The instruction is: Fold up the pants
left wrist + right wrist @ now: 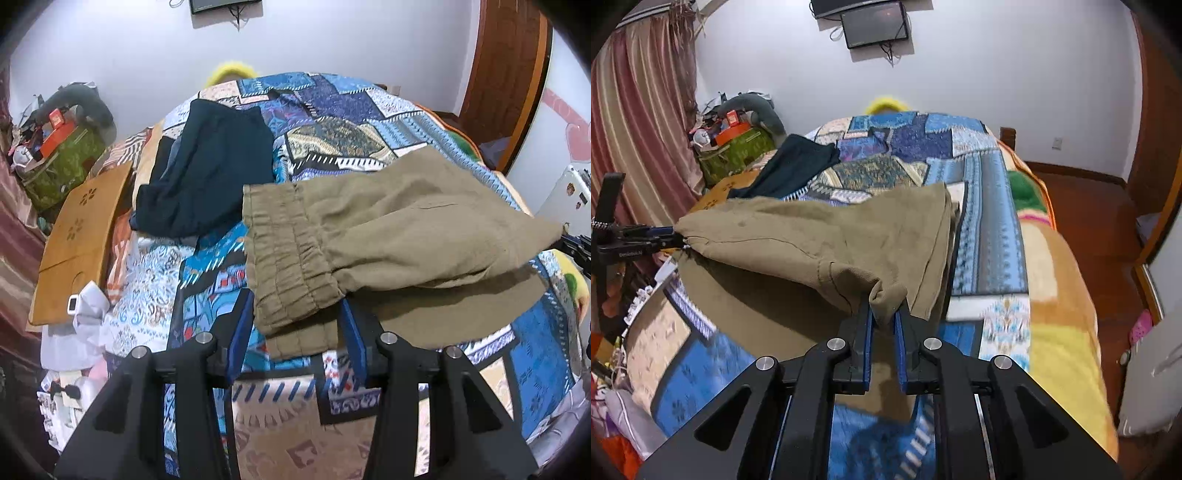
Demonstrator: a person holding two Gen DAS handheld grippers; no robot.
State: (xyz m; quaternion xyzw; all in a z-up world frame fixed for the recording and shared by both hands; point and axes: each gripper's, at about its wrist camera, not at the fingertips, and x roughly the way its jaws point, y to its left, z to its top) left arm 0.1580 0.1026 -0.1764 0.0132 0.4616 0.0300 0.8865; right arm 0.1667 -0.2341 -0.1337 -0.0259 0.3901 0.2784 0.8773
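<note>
The khaki pants [388, 229] hang lifted above the patterned bed cover [332, 122], stretched between my two grippers. My left gripper [295, 314] has its jaws wide apart around the gathered waistband in its own view, but in the right wrist view the left gripper [677, 238] pinches the pants' left corner. My right gripper [884, 314] is shut on a bunched fold of the khaki pants [831, 236]. The right gripper [569, 243] shows at the pants' far right corner in the left wrist view.
Folded dark navy pants [210, 177] lie on the bed behind the khaki ones. A wooden lap tray [77, 240] leans at the bed's left. Cluttered boxes [735, 147] stand by the curtain [639, 129]. A wooden floor [1089, 221] runs right of the bed.
</note>
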